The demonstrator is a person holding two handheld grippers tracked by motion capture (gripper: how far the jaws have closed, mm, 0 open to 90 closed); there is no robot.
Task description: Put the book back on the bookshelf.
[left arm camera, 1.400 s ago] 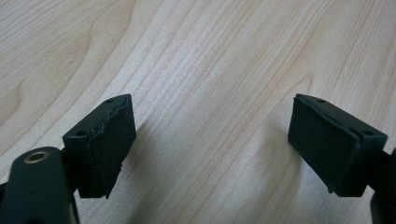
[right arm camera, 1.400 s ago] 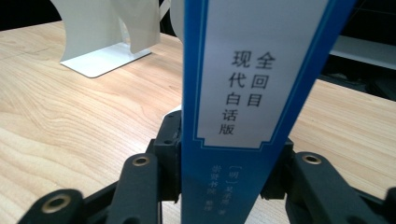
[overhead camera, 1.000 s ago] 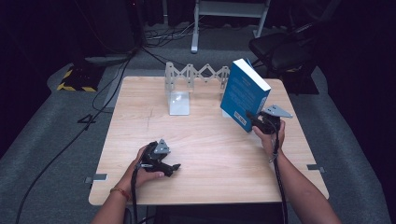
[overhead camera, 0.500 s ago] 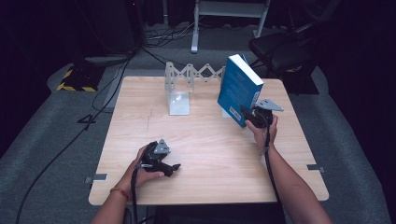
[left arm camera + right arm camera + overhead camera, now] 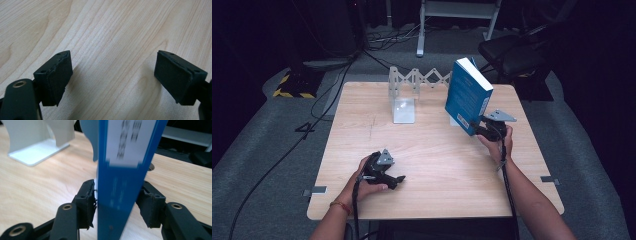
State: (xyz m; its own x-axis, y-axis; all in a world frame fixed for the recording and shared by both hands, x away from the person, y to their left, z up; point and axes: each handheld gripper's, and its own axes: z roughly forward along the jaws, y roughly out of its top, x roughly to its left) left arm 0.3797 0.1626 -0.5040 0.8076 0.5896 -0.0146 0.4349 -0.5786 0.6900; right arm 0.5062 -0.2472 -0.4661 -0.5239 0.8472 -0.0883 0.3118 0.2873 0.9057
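While seen from the high view, a blue book [image 5: 468, 96] stands tilted at the table's [image 5: 437, 165] right, the right tongs [image 5: 479, 127] at its lower edge. Left gripper view: left tongs [image 5: 112, 75] gape open over bare wood. Right gripper view: jaws just opening, book between them, a slight gap at the left pad [image 5: 88, 202].

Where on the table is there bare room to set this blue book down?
The widest bare patch of the table lies mid-table, between the left tongs near the front edge and the white bookend at the back. The back-left corner beside the bookend is free too. It is crowded on the right, around the blue book and the right tongs.
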